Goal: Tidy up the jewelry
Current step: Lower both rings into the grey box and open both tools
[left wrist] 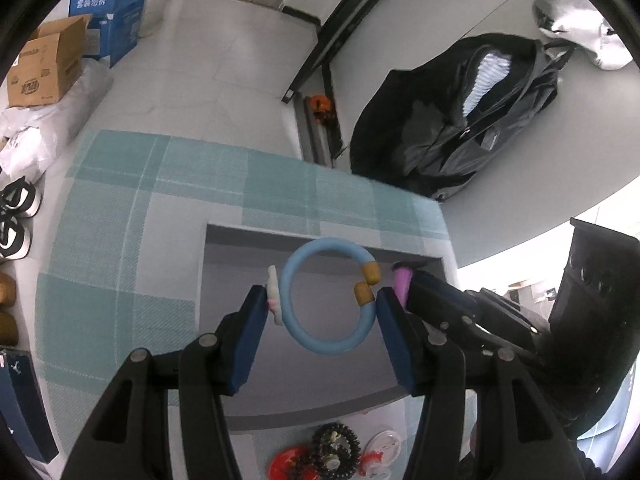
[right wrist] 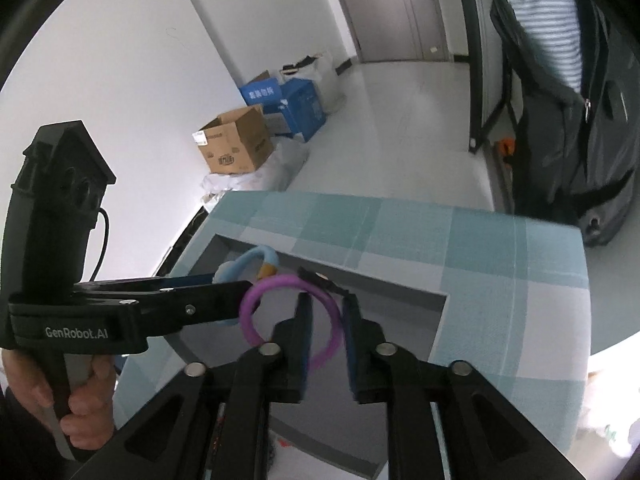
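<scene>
Presumably the step in hand is lowering two bangles into the grey tray (left wrist: 224, 360) that lies on the checked cloth (left wrist: 168, 184) covering the bench. To do it well, each ring should be brought low over the tray floor, well inside its far wall, and let go only when it is nearly flat, so that neither rolls out nor lands on the other. The left hand-held gripper (left wrist: 322, 304), jaws about half apart, clamps the blue bangle (left wrist: 320, 344) across its width, the gold end caps beside the right pad. The right hand-held gripper (right wrist: 325, 312) stands narrowly parted around one side of the purple bangle (right wrist: 250, 320); whether its pads press on the ring cannot be told, since motion blurs them. Both rings hang above the tray's far edge, close together. More beaded pieces (left wrist: 334, 454) lie by the tray's near edge.
</scene>
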### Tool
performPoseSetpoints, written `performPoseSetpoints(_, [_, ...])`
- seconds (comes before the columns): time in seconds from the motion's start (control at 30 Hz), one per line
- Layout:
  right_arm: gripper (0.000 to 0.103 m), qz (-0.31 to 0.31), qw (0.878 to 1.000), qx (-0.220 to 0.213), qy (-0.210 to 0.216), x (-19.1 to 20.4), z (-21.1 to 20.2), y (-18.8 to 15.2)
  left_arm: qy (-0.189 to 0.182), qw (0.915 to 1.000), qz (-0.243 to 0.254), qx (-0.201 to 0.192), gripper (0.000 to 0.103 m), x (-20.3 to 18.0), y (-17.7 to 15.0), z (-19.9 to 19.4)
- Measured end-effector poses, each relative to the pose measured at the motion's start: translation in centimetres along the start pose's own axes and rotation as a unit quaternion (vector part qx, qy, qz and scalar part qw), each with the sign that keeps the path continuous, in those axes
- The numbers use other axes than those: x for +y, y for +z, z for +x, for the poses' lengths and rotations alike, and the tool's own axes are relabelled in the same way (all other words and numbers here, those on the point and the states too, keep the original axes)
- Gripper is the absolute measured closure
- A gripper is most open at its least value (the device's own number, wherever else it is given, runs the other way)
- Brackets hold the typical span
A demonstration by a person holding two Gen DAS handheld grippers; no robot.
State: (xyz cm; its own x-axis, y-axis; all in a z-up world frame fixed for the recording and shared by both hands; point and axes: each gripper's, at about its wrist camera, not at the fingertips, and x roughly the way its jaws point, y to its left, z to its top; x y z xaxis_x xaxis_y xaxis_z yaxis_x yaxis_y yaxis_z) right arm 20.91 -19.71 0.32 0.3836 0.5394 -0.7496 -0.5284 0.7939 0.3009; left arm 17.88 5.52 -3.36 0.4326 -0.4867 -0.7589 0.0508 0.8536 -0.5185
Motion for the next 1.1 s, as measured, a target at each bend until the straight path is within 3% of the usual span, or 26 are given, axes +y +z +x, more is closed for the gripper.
performPoseSetpoints(0.07, [0.059, -0.001, 1.000, -0.008, 0.003, 0.1, -0.4, 0.0, -0.009, 0.9998, 0.012, -0.014, 0.050, -0.6, 0.3, -0.3])
performPoseSetpoints(0.1, [0.047, -0.003, 1.000, -0.014, 0.007, 0.1, -0.7, 0.0, -0.008, 0.9997, 0.013, -0.020, 0.039, -0.6, 0.5, -0.5])
performPoseSetpoints(0.13, [0.046, -0.007, 1.000, -0.023, 0.008, 0.1, -1.1, 0.0, -0.008, 0.9994, 0.014, -0.030, 0.023, -0.6, 0.5, -1.0])
performPoseSetpoints(0.17, [0.044, -0.013, 0.999, -0.031, 0.007, 0.2, -1.5, -0.1, -0.011, 0.9992, 0.009, -0.039, 0.018, -0.5, 0.5, -1.4])
performPoseSetpoints(0.23, [0.033, -0.021, 0.999, -0.041, 0.006, 0.3, -2.0, -0.2, -0.016, 0.9987, -0.002, -0.048, 0.017, -0.1, 0.8, -1.9])
performPoseSetpoints(0.4, [0.026, -0.018, 0.998, -0.064, -0.011, 0.0, -3.5, -0.8, -0.021, 0.9975, -0.006, -0.068, 0.017, 0.3, 0.8, -2.8])
performPoseSetpoints(0.6, [0.019, 0.011, 0.995, -0.093, -0.021, -0.6, -5.2, -1.1, 0.053, 0.9876, 0.010, -0.148, 0.017, -0.4, -1.0, -5.5])
performPoseSetpoints(0.77, [0.014, 0.017, 0.992, -0.124, -0.019, -0.1, -7.3, -2.3, 0.090, 0.9835, 0.017, -0.156, 0.017, -0.3, -2.6, -5.8])
performPoseSetpoints(0.87, [0.006, 0.014, 0.990, -0.138, -0.016, 0.5, -8.6, -3.3, 0.104, 0.9825, 0.027, -0.152, 0.017, -0.4, -3.8, -6.1])
performPoseSetpoints(1.07, [0.002, 0.011, 0.990, -0.137, -0.014, 1.3, -10.0, -5.4, 0.111, 0.9823, 0.040, -0.145, 0.016, -1.0, -6.1, -7.0])
performPoseSetpoints(1.1, [0.002, 0.013, 0.991, -0.133, -0.013, 1.5, -10.1, -6.0, 0.104, 0.9835, 0.040, -0.143, 0.012, -1.1, -6.3, -7.2])
